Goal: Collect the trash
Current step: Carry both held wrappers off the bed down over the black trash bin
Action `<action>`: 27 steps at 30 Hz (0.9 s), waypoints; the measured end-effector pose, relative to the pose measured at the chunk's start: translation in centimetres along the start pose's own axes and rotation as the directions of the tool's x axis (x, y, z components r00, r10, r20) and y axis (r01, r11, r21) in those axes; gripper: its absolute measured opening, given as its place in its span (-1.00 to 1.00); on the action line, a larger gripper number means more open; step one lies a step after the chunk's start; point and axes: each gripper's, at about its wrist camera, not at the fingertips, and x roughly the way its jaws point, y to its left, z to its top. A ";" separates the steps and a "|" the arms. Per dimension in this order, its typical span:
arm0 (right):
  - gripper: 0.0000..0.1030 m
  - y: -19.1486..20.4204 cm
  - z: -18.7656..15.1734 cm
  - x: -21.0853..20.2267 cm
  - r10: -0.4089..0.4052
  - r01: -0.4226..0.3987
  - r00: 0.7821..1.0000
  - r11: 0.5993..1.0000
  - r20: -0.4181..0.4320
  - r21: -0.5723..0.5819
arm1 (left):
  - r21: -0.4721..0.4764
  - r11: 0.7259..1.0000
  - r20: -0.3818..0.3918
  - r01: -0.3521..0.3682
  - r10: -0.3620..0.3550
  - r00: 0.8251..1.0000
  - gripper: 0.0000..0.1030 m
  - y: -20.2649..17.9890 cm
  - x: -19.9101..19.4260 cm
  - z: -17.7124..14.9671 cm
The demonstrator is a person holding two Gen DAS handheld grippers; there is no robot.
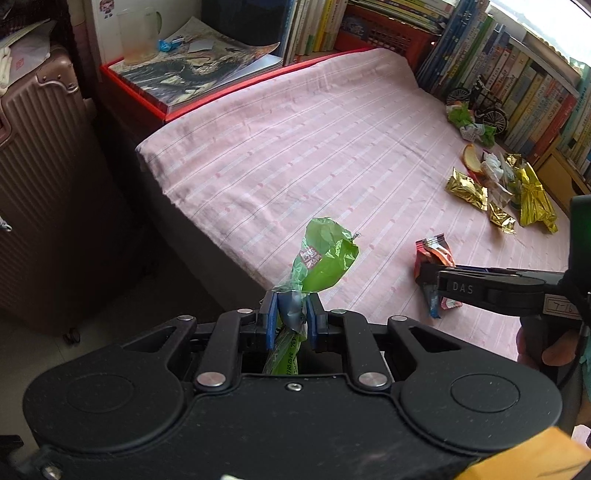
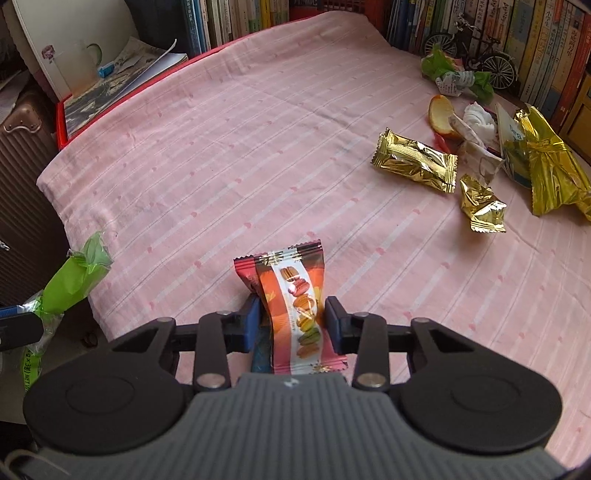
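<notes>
My left gripper (image 1: 291, 319) is shut on a crumpled green wrapper (image 1: 323, 258), held over the near left edge of the pink-covered table (image 1: 314, 147). The same green wrapper (image 2: 75, 275) shows at the left edge of the right wrist view. My right gripper (image 2: 291, 325) is shut on a red macaron snack packet (image 2: 295, 295), just above the cloth; in the left view that packet (image 1: 434, 258) sits at the tip of the right gripper (image 1: 430, 278). Gold wrappers (image 2: 415, 160), a fruit peel (image 2: 439, 112) and white tissue (image 2: 478, 118) lie at the far right.
Another green wrapper (image 2: 443, 66) lies beside a model bicycle (image 2: 476, 55) in front of rows of books (image 2: 535, 40). A brown suitcase (image 1: 40, 184) stands left of the table. A red box (image 1: 147, 107) carries a magazine (image 1: 192, 70) and a glass mug (image 1: 138, 35).
</notes>
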 end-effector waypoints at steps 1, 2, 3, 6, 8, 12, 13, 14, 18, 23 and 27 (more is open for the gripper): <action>-0.29 -0.1 -0.1 -0.2 0.010 -0.010 1.000 1.000 -0.002 0.012 | -0.011 1.000 -0.004 -0.004 0.004 1.000 -0.70 0.3 0.0 -0.3; -0.30 -0.2 -0.3 -0.4 0.020 -0.020 1.000 0.999 -0.006 0.025 | -0.020 1.000 -0.008 -0.007 0.007 1.000 -0.70 0.6 0.1 -0.5; -0.32 -0.2 -0.5 -0.6 0.029 -0.028 1.000 0.999 -0.012 0.036 | -0.030 0.999 -0.013 -0.011 0.010 1.000 -0.70 0.8 0.1 -0.8; -0.35 0.2 -1.5 -1.6 0.060 -0.059 0.998 0.997 -0.026 0.043 | -0.055 0.998 -0.027 -0.019 0.018 0.999 -0.70 1.7 0.0 -1.9; -0.35 1.0 -2.4 -2.3 0.077 -0.076 0.996 0.997 -0.036 0.032 | -0.064 0.998 -0.037 -0.025 0.022 0.999 -0.70 2.3 -0.1 -2.8; -0.35 2.8 -4.7 -3.8 0.113 -0.113 0.992 0.994 -0.062 0.011 | -0.076 0.996 -0.058 -0.041 0.036 0.998 -0.70 3.6 -0.7 -4.8; -0.35 3.3 -5.4 -4.1 0.123 -0.123 0.990 0.992 -0.070 0.009 | -0.082 0.996 -0.065 -0.046 0.041 0.997 -0.70 4.0 -0.8 -5.3; -0.35 3.8 -5.9 -4.3 0.134 -0.134 0.988 0.991 -0.079 0.007 | -0.089 0.995 -0.074 -0.050 0.043 0.996 -0.70 4.5 -1.0 -5.9; -0.35 6.0 -8.2 -4.9 0.166 -0.168 0.979 0.986 -0.120 -0.014 | -0.113 0.992 -0.117 -0.060 0.047 0.992 -0.70 6.2 -0.9 -8.1; -0.34 8.4 -10.1 -4.4 0.170 -0.181 0.971 0.982 -0.167 -0.055 | -0.145 0.987 -0.192 -0.072 0.043 0.981 -0.70 7.9 0.4 -10.5; -0.33 9.6 -11.3 -3.2 0.161 -0.176 0.966 0.983 -0.203 -0.059 | -0.166 0.983 -0.234 -0.073 0.033 0.972 -0.69 9.1 1.9 -12.0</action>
